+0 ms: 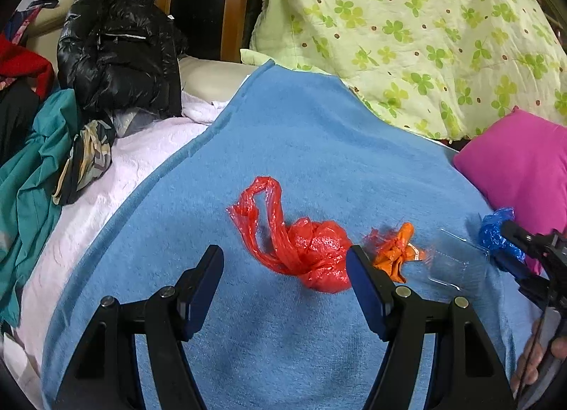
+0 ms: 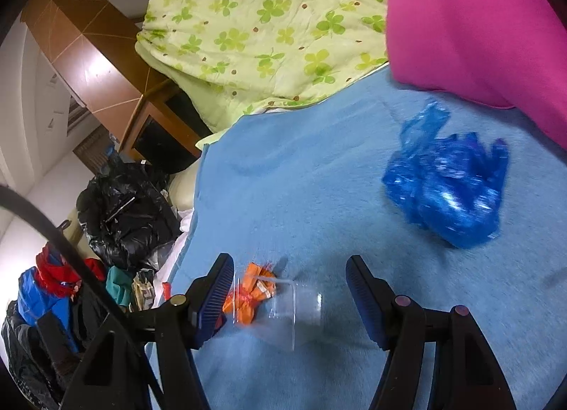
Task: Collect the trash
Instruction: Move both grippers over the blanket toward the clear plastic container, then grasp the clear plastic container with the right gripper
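Both grippers, left (image 1: pixel 285 268) and right (image 2: pixel 288 289), hover with fingers wide and empty. The clear plastic cup (image 2: pixel 296 310) lies on the blue blanket (image 2: pixel 319 179) between the right fingers. Beside it sits the crumpled orange wrapper (image 2: pixel 250 298); farther, the blue plastic bag (image 2: pixel 446 190). The knotted red plastic bag (image 1: pixel 312 254) lies before the left fingers. Probably approach step; next, lower and close.

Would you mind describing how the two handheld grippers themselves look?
Both the left gripper and right gripper have black forked frames with round silver bolts and dark blue ribbed pads. A black cable curves past the right one.
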The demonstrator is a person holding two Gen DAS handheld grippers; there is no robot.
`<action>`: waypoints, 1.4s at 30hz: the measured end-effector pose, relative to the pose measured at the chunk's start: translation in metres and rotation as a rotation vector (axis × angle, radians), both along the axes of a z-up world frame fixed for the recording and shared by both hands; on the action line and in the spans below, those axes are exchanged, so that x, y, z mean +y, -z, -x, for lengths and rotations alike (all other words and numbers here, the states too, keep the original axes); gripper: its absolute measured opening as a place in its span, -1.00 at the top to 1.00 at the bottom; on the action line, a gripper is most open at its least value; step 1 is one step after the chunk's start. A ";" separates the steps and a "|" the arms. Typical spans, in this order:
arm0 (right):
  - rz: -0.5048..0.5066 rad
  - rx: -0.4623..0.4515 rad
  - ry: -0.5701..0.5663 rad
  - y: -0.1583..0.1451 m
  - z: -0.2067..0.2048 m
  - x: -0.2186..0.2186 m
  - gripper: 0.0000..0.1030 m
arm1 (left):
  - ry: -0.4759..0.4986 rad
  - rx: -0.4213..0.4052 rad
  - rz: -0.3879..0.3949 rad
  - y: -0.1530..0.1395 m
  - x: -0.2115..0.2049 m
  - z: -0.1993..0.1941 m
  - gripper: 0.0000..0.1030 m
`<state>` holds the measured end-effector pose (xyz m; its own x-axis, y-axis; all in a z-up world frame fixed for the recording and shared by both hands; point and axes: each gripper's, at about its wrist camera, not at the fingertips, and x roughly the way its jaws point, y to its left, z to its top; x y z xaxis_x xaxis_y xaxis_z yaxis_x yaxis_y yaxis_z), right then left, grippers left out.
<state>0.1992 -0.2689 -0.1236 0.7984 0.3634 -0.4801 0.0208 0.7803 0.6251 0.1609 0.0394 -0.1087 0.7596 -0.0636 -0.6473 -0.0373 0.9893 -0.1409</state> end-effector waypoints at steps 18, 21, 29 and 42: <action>0.075 0.026 -0.376 0.010 0.003 0.062 -0.33 | 0.005 -0.011 0.009 -0.003 0.005 -0.001 -0.40; 0.129 0.030 -0.484 0.007 0.019 0.081 -0.33 | -0.010 -0.017 0.029 -0.006 0.010 0.001 -0.40; 0.214 0.006 -0.408 -0.003 0.033 0.070 -0.33 | -0.029 -0.018 0.058 -0.008 0.017 0.002 -0.40; 0.221 0.035 -0.380 0.020 -0.004 0.093 -0.33 | -0.014 -0.016 0.042 -0.007 0.010 0.003 -0.40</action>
<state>0.2033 -0.1757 -0.1434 0.6096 0.5135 -0.6039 -0.2750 0.8515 0.4464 0.1575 0.0497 -0.1020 0.7705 -0.0800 -0.6324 -0.0483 0.9819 -0.1831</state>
